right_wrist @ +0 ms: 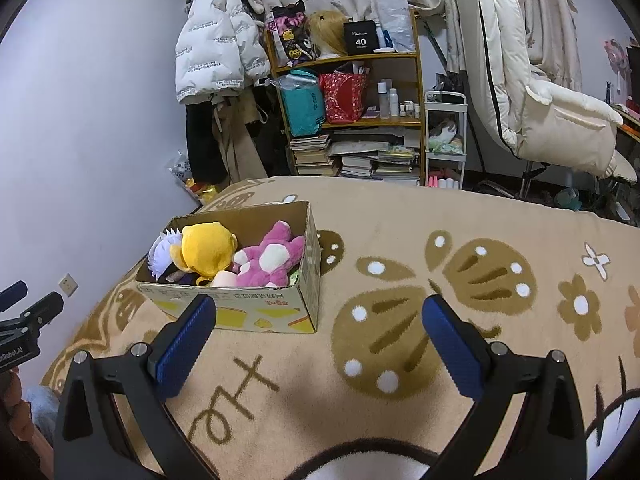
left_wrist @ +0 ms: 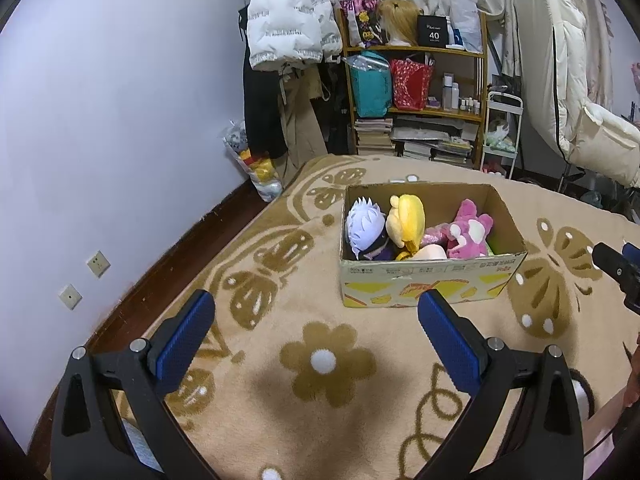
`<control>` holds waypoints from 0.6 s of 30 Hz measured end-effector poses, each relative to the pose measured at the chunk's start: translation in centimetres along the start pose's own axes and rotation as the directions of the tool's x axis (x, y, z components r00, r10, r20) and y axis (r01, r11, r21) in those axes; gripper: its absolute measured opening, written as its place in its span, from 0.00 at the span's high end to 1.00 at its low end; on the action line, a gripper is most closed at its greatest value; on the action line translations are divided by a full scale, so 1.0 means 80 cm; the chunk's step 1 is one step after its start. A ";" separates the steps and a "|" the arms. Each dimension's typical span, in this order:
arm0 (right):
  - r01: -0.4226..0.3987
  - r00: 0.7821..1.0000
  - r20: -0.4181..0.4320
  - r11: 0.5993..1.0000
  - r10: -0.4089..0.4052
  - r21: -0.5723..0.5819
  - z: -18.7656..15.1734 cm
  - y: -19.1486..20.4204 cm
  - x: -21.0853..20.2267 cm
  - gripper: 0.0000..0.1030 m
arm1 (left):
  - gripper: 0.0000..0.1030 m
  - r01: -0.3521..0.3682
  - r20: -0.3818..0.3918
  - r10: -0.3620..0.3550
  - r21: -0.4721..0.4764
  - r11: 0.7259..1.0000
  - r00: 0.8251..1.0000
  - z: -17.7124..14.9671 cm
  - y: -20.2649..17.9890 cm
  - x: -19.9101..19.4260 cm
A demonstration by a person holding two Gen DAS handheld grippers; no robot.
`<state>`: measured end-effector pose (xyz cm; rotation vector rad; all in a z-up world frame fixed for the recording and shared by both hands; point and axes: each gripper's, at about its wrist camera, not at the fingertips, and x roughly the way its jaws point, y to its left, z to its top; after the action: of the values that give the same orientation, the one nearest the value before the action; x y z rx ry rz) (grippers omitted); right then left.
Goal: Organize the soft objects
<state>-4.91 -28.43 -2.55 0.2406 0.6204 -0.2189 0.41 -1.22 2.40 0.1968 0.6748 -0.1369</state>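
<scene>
A cardboard box [left_wrist: 430, 280] [right_wrist: 240, 312] stands on a beige blanket with brown butterflies. Packed inside it are a white-haired plush doll [left_wrist: 364, 226] [right_wrist: 162, 254], a yellow plush [left_wrist: 406, 218] [right_wrist: 206, 250] and a pink plush [left_wrist: 468, 232] [right_wrist: 270, 258]. My left gripper [left_wrist: 316, 312] hovers open over the blanket, short of the box's near side, with nothing between its blue pads. Open and empty as well, my right gripper [right_wrist: 318, 316] is near the box's front right corner. The right gripper's tip [left_wrist: 618, 270] shows at the left view's right edge.
The blanket [right_wrist: 440, 216] covers a bed that ends near a wooden shelf [left_wrist: 416, 50] [right_wrist: 352, 60] of bags, books and bottles. A white puffer jacket [left_wrist: 284, 16] hangs left of it. The wall [left_wrist: 120, 120] runs along the bed's left side. A white trolley [right_wrist: 446, 140] stands right of the shelf.
</scene>
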 end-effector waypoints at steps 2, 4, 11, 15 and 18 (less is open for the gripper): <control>0.002 1.000 0.000 1.000 -0.002 0.002 0.000 0.000 0.000 0.00 | 0.02 0.008 -0.014 -0.008 -0.007 1.000 1.000 -0.001 0.002 0.003; 0.005 1.000 0.001 1.000 -0.005 0.004 -0.001 -0.001 0.000 0.00 | 0.02 0.007 -0.021 -0.007 -0.014 1.000 1.000 -0.001 0.003 0.006; 0.003 1.000 -0.001 1.000 -0.003 0.002 -0.001 -0.001 0.000 0.00 | 0.02 0.008 -0.014 -0.008 -0.011 1.000 1.000 -0.003 0.005 0.005; 0.004 1.000 -0.001 1.000 -0.004 0.001 -0.001 -0.001 0.000 0.00 | 0.02 0.009 -0.013 -0.010 -0.013 1.000 1.000 -0.002 0.004 0.004; 0.005 1.000 -0.003 1.000 -0.005 0.005 -0.001 -0.002 0.000 0.00 | 0.02 0.014 -0.016 -0.014 -0.015 1.000 1.000 -0.002 0.004 0.004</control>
<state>-5.01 -28.57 -2.67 0.2438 0.6234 -0.2248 0.63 -0.87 2.09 0.1792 0.6930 -0.1439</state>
